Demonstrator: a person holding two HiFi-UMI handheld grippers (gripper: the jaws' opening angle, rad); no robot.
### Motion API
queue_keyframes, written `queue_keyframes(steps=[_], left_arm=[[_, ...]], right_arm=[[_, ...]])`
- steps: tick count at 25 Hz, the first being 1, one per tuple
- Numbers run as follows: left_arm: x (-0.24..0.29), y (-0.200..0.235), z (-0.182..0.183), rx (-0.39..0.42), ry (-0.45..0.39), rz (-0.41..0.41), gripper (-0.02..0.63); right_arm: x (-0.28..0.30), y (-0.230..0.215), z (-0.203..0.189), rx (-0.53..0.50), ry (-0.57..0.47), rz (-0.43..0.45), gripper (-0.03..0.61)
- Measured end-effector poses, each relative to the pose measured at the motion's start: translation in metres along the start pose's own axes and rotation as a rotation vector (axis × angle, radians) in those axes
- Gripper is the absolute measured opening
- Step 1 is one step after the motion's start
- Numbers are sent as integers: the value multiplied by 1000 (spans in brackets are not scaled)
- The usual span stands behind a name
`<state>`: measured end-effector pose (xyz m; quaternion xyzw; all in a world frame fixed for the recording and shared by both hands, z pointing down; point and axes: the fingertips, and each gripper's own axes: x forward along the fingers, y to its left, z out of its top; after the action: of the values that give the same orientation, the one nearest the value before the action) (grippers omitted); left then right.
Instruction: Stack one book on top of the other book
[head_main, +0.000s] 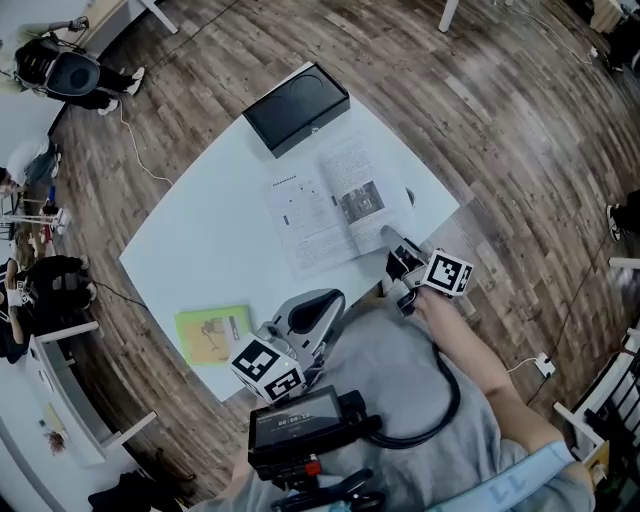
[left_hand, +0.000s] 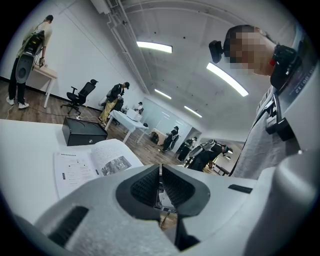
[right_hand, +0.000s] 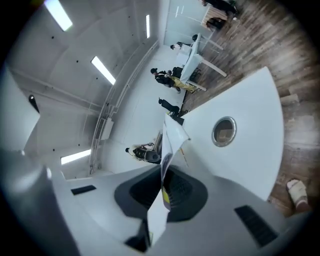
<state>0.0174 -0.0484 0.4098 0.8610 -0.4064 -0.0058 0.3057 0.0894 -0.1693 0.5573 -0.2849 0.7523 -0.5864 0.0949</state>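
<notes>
My left gripper (head_main: 322, 303) sat low, close in front of my torso, with its jaws pressed together and nothing between them. It pointed forward and a little downward. My right gripper (head_main: 397, 258) was out ahead on my right, rolled well over to one side. Its jaws were clamped on a page (right_hand: 171, 134) that stood edge-on between the pads. My right forearm (head_main: 475, 350) ran from the sleeve (head_main: 545, 465) to the hand (head_main: 432, 303) behind the marker cube (head_main: 449, 273).

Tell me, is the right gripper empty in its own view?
No, the right gripper is shut on a page of the open book, which stands up between its jaws.
</notes>
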Motion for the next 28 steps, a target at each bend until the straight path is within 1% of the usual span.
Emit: queue_keyframes(steps=[2,7,10,16,21,25,26,28], left_arm=[[-3,0,0,1,-7,1,24],[-14,1,-2,-4,-28,20,25],[-19,4,-4,-10,-43,36,24],[-43,9,-6,-28,-71,73,25],[-54,14,-7,-43,-97,102,24],[-60,18,-10,-53,-113,121,24],[-62,18,-10,-54,-116,125,24],[-67,18,-12,-56,-123,130,25]], right_arm=[[4,6,-5,-46,19,-10,31],[13,18,-18,-105,64,-6,31],[19,22,-25,-169,95,-9,31],[37,37,-50,-285,189,-26,31],[49,37,-67,-351,262,-50,31],[56,34,-77,-466,326,-80,31],[57,33,-81,-509,343,-91,31],[60,32,-88,-630,385,-120,31]])
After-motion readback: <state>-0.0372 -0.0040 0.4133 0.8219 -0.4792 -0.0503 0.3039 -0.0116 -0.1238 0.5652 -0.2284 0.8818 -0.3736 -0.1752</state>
